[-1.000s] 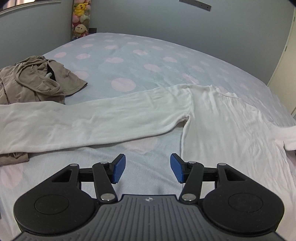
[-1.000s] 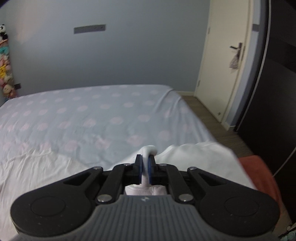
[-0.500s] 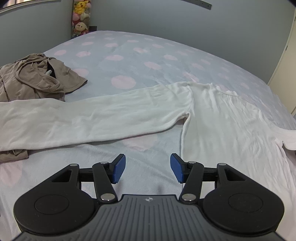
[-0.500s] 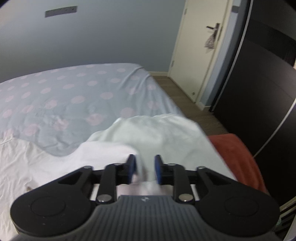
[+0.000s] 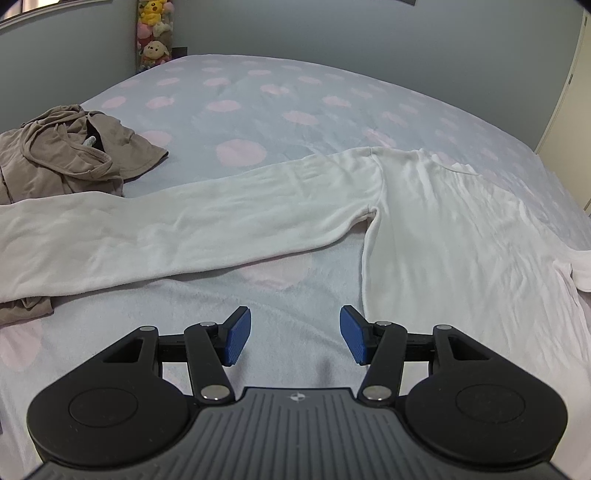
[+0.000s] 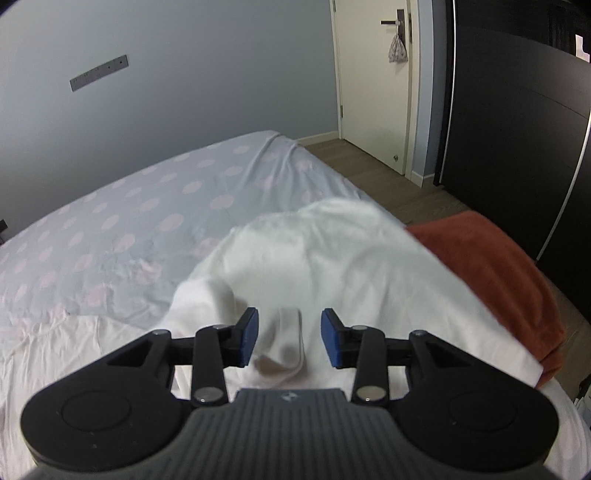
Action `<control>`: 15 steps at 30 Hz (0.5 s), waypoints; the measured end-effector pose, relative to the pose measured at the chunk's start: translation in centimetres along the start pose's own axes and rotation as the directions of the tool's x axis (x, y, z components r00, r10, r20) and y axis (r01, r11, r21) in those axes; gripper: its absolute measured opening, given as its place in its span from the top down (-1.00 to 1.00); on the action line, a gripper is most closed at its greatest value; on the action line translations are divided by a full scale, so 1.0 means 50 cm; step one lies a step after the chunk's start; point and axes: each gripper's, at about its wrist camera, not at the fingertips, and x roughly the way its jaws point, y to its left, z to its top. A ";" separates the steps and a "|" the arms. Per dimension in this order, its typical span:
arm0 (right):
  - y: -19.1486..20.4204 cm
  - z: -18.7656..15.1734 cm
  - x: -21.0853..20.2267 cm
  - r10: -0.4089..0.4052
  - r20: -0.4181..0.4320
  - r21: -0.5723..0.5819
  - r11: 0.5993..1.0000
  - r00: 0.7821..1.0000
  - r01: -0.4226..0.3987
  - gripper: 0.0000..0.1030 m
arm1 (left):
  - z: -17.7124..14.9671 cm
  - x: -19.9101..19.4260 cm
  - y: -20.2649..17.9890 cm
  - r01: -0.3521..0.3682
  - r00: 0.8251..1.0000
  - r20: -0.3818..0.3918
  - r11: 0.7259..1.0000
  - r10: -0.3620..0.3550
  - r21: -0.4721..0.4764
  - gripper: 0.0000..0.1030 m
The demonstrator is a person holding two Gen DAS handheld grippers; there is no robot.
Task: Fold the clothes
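A white long-sleeved top point(image 5: 443, 236) lies flat on the bed, its left sleeve point(image 5: 177, 229) stretched out to the left. My left gripper point(image 5: 291, 338) is open and empty, hovering over the bedsheet just below the sleeve and beside the top's side seam. In the right wrist view the top's right sleeve point(image 6: 325, 258) lies bunched and folded over, its cuff point(image 6: 288, 343) between my fingers. My right gripper point(image 6: 289, 338) is open just above that cuff, holding nothing.
A crumpled brown garment point(image 5: 66, 151) lies at the bed's left. The bedsheet point(image 5: 295, 110) is pale blue with pink dots. An orange-red blanket point(image 6: 491, 266) hangs at the bed's right edge. A door point(image 6: 373, 81) and dark wardrobe point(image 6: 517, 129) stand beyond. Plush toys point(image 5: 155, 33) hang on the far wall.
My right gripper has opened and let go of the right sleeve, which dropped onto the bed. The left gripper drifted slightly; it stays open.
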 end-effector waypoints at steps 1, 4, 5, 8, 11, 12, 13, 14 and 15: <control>0.002 -0.004 0.012 -0.004 -0.007 -0.002 1.000 1.000 0.004 0.21 | -0.001 0.000 0.000 -0.002 1.000 -0.002 1.000 0.002 0.002 0.00; -0.003 -0.018 0.038 -0.005 -0.019 0.021 1.000 1.000 0.005 0.21 | -0.005 0.002 -0.001 -0.010 1.000 -0.009 1.000 0.010 0.008 0.00; -0.005 -0.022 0.045 -0.002 -0.018 0.028 1.000 1.000 0.002 0.23 | -0.006 0.003 -0.001 -0.014 1.000 -0.013 1.000 0.014 0.011 0.00; 0.002 -0.030 0.057 0.015 -0.011 0.020 1.000 1.000 -0.015 0.82 | -0.011 0.006 -0.001 -0.019 1.000 -0.023 1.000 0.019 0.016 0.00; 0.022 -0.024 0.035 0.000 0.036 -0.046 0.999 0.999 0.001 0.85 | -0.013 0.009 -0.003 -0.020 0.999 -0.031 0.999 0.021 0.024 0.00; 0.028 -0.017 0.020 -0.007 0.066 -0.066 0.998 0.998 0.012 0.85 | -0.013 0.011 -0.005 -0.021 0.999 -0.035 0.999 0.022 0.029 0.00; 0.030 -0.008 0.005 -0.011 0.097 -0.075 0.997 0.995 0.018 0.85 | -0.014 0.014 -0.007 -0.022 0.999 -0.039 0.999 0.023 0.033 0.00; 0.030 0.004 -0.012 -0.008 0.127 -0.075 0.997 0.992 0.018 0.85 | -0.014 0.015 -0.008 -0.022 0.999 -0.041 0.999 0.024 0.037 0.00; 0.029 0.016 -0.029 -0.005 0.158 -0.074 0.997 0.987 0.017 0.85 | -0.015 0.017 -0.010 -0.023 0.999 -0.044 0.999 0.024 0.041 0.00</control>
